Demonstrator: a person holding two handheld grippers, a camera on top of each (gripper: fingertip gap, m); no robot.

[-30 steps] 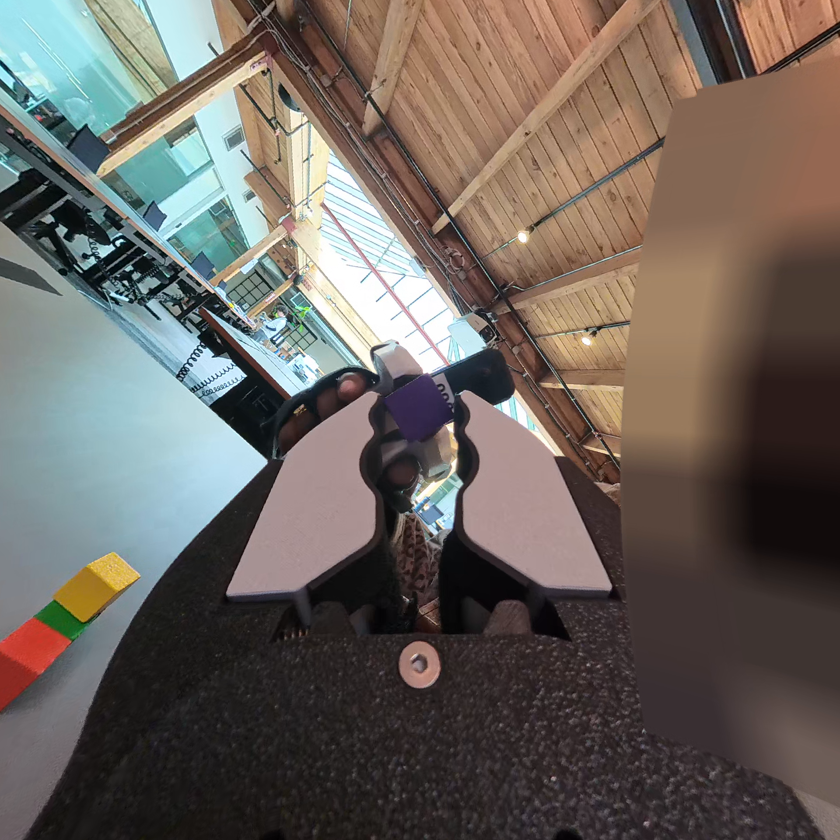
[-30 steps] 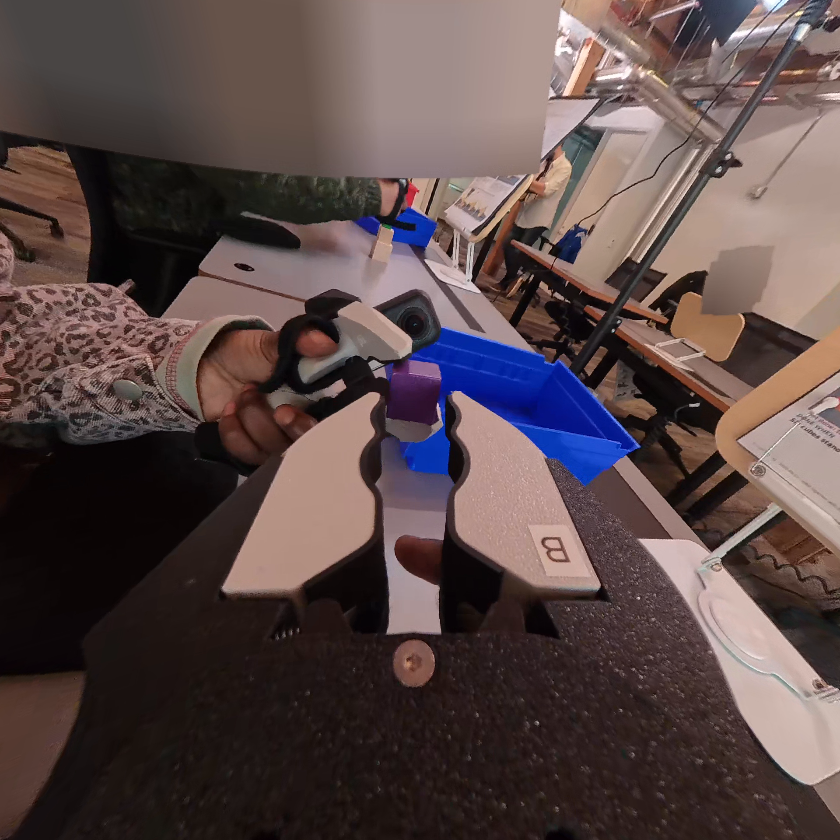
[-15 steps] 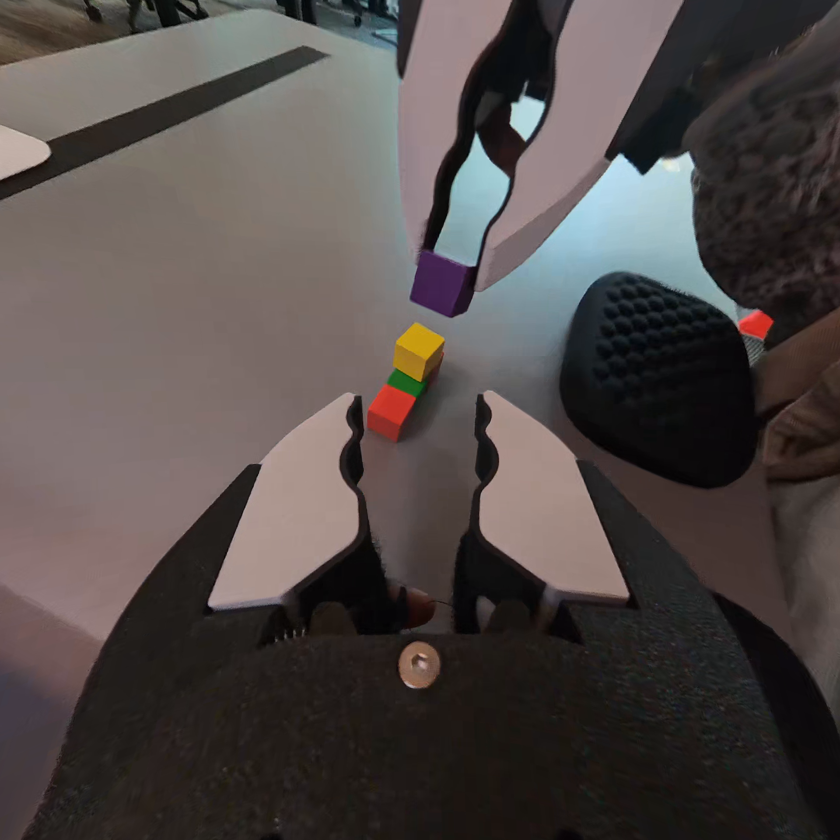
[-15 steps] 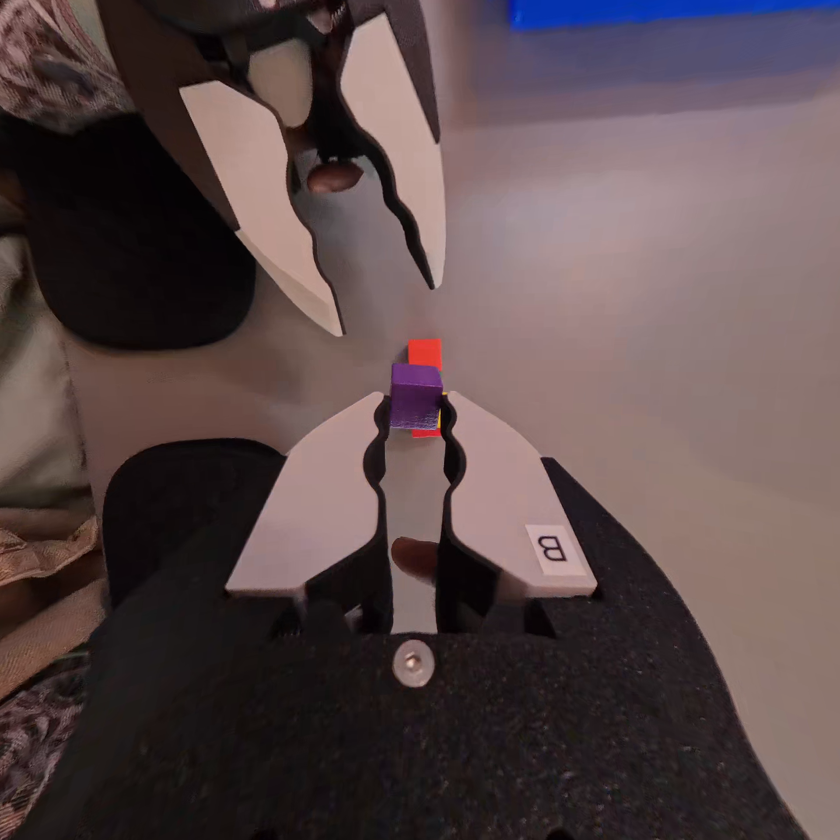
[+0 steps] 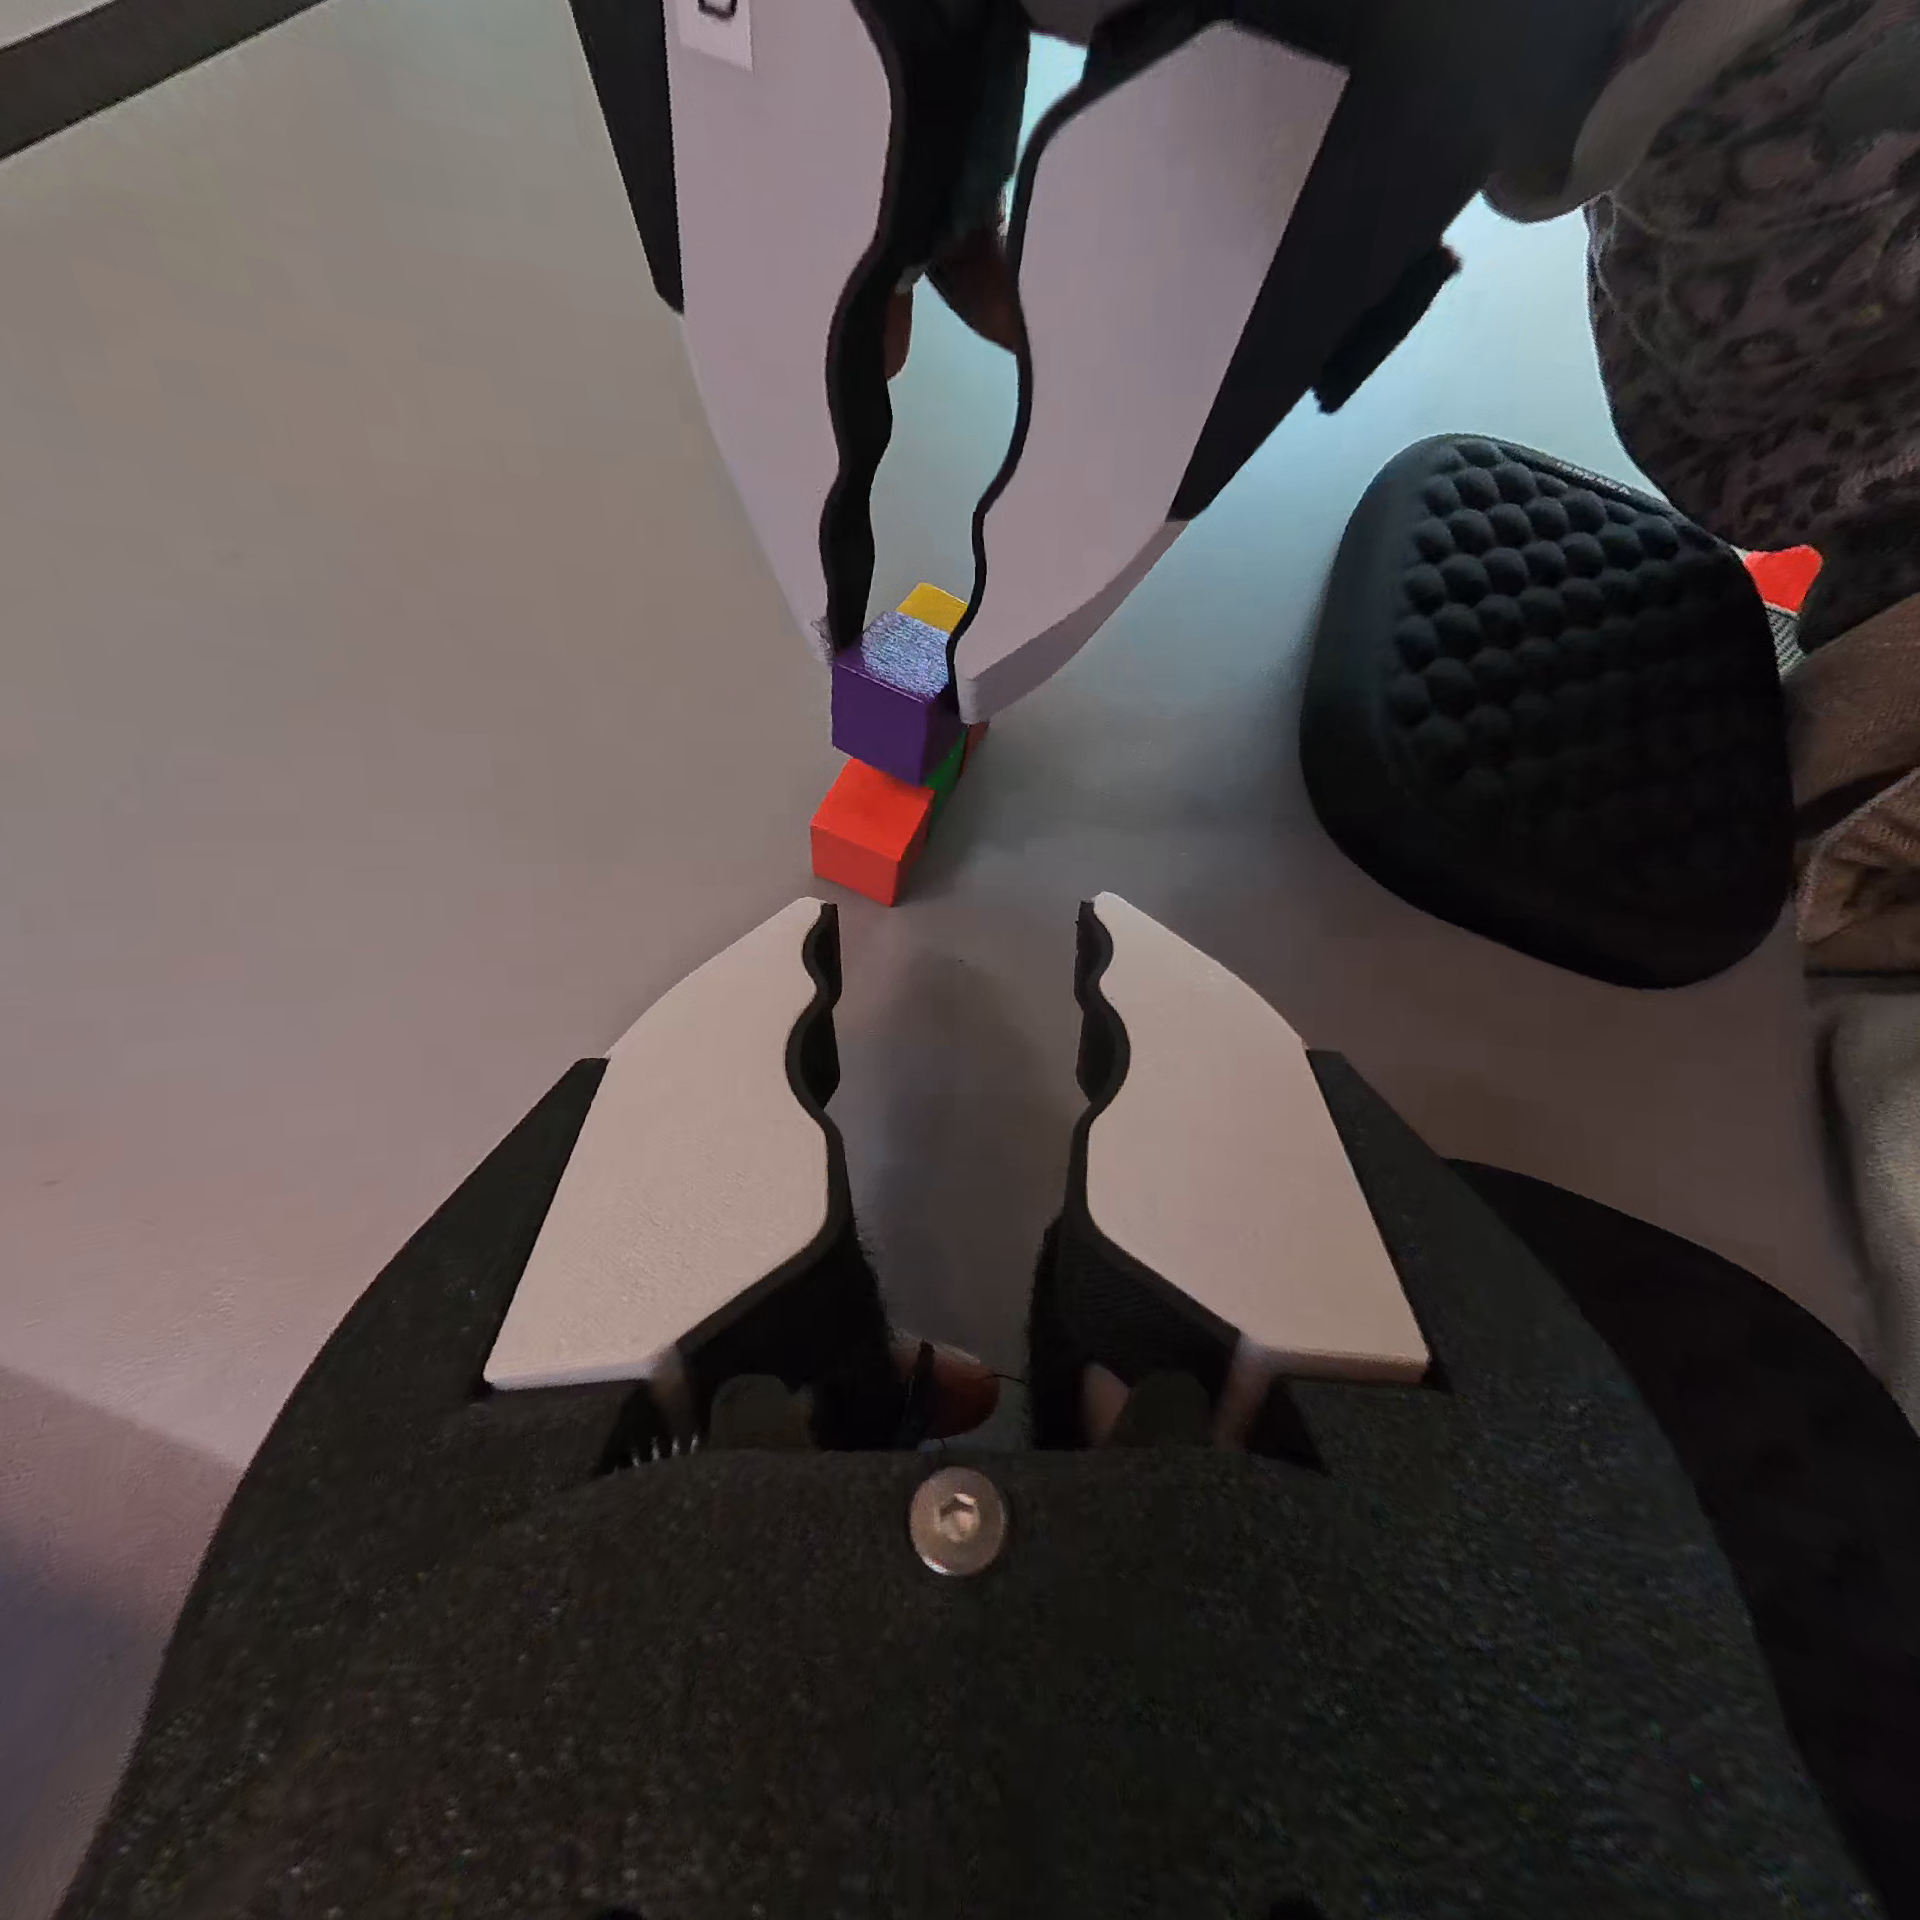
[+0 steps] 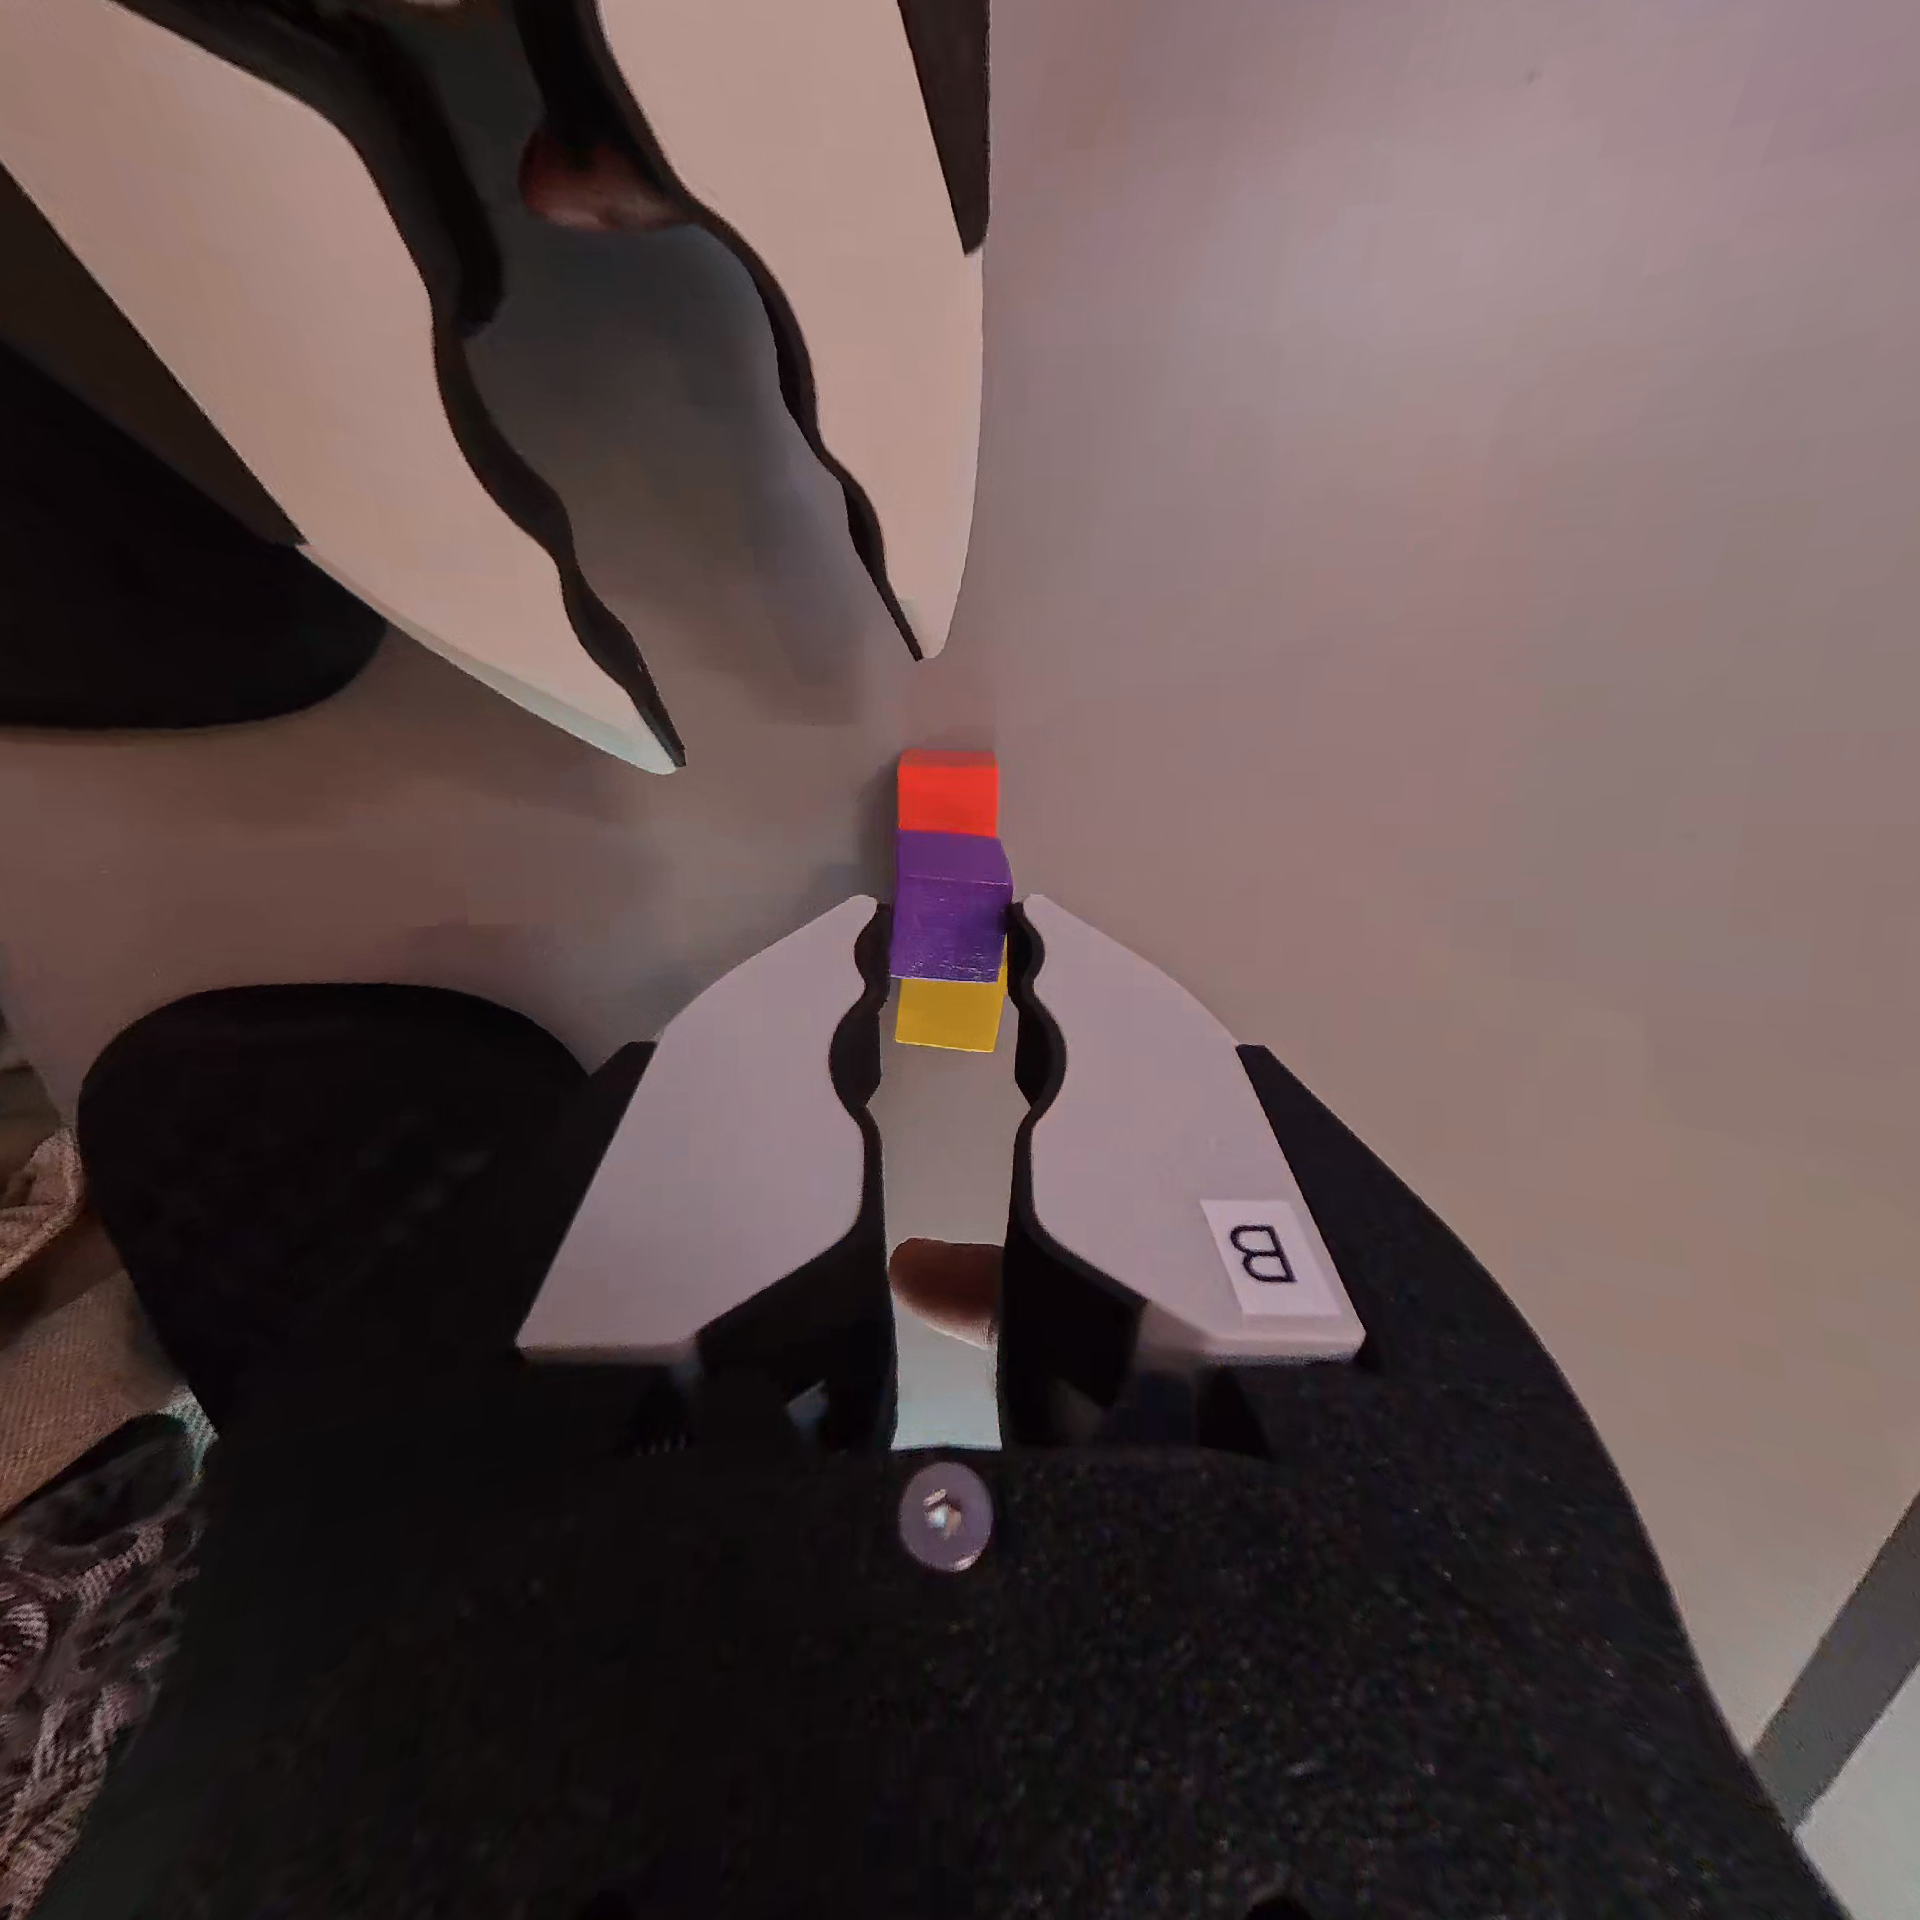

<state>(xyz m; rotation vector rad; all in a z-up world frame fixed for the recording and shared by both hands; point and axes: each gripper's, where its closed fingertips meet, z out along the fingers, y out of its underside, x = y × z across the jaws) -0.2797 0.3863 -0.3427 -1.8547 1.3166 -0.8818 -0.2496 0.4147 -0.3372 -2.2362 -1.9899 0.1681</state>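
— Right wrist view: what sits between the fingers?

— A purple cube (image 6: 951,925), pinched at the tips of the right gripper (image 6: 948,914), directly above a row of cubes on the grey table (image 6: 1455,520): yellow cube (image 6: 948,1013) nearest, red cube (image 6: 945,795) farthest.

— Touching the row?

— Just over it; I cannot tell contact. In the left wrist view a green cube (image 5: 948,774) shows between them.

— And the left gripper (image 5: 954,920)?

— Spread, holding nothing, near the red end. A black dimpled pad (image 5: 1548,717) lies to the side.

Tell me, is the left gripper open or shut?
Open: the left gripper holds nothing, with bare table showing between its spread fingers.
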